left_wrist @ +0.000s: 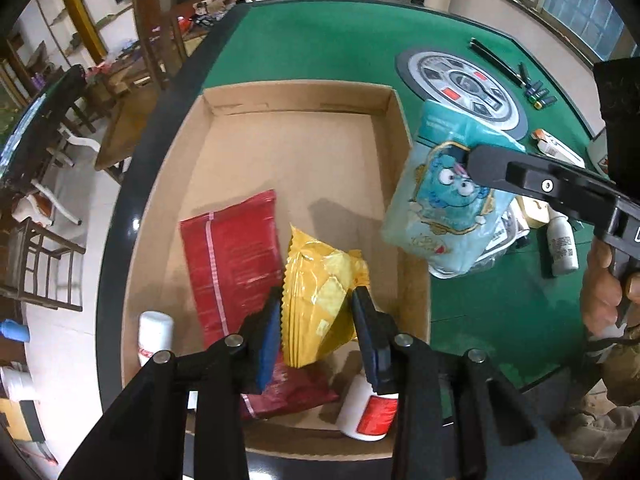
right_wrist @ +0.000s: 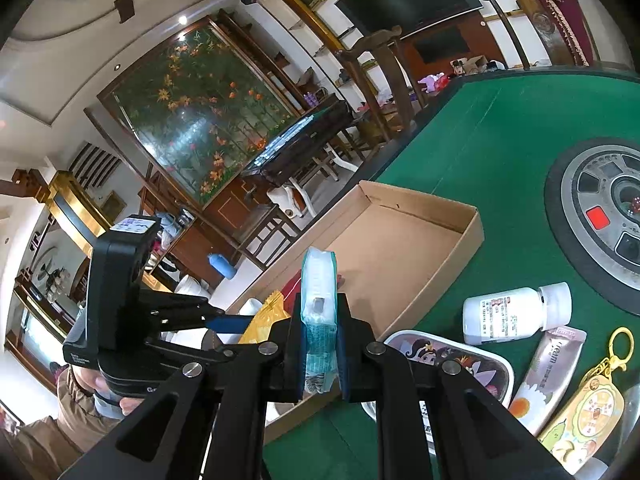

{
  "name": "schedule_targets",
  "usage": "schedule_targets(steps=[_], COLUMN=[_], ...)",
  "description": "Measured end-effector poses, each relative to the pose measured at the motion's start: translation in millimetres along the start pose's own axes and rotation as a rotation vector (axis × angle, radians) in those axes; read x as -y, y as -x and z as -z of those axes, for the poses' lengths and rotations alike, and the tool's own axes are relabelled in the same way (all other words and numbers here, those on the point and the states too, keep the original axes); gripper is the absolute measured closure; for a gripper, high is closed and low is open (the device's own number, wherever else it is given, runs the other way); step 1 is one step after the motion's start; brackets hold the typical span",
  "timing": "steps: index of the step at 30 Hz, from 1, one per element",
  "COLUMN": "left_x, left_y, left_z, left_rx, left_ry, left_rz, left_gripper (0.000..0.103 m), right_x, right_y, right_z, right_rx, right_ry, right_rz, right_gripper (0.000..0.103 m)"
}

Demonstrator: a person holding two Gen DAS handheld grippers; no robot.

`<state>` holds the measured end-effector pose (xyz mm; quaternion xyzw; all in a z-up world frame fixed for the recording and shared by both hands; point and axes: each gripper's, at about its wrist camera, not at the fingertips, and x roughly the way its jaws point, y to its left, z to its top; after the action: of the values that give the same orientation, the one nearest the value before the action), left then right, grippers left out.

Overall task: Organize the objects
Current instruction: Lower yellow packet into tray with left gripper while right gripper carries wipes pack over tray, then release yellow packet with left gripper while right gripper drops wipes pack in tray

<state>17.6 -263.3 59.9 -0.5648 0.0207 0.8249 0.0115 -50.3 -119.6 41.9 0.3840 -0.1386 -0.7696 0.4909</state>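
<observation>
The left claw (left_wrist: 316, 320) points steeply down into the shallow brown cardboard box (left_wrist: 394, 120) on the green felt counter (left_wrist: 328, 44). Its blue pads stand slightly apart on both sides of the crinkled yellow snack bag (left_wrist: 320, 300), not pressing it; the bag rests on a flat red packet (left_wrist: 236, 256). The right claw (right_wrist: 320, 344), tilted gently downward, is clamped tight on a light blue pouch with a cartoon monster (left_wrist: 444, 204), holding it in the air beside the box's right wall.
</observation>
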Motion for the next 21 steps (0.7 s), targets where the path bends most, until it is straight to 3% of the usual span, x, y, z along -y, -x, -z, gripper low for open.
schedule_targets(steps=[12,21], left_x=[-25.7,7.4], left_y=[2.0,-12.1], left_z=[12.3,7.4], left_rx=[0.002,0.0], left_ry=[0.046,-0.068], left_rz=[-0.072,-0.096], left_gripper=[0.069,0.069], right_x=[-1.2,-3.1], right_y=[-2.4,-12.3], right_z=[0.8,-9.3], right_rx=[-0.004,0.007], right_ry=[-0.001,0.012], right_rz=[0.008,0.047], right_gripper=[0.09,0.09])
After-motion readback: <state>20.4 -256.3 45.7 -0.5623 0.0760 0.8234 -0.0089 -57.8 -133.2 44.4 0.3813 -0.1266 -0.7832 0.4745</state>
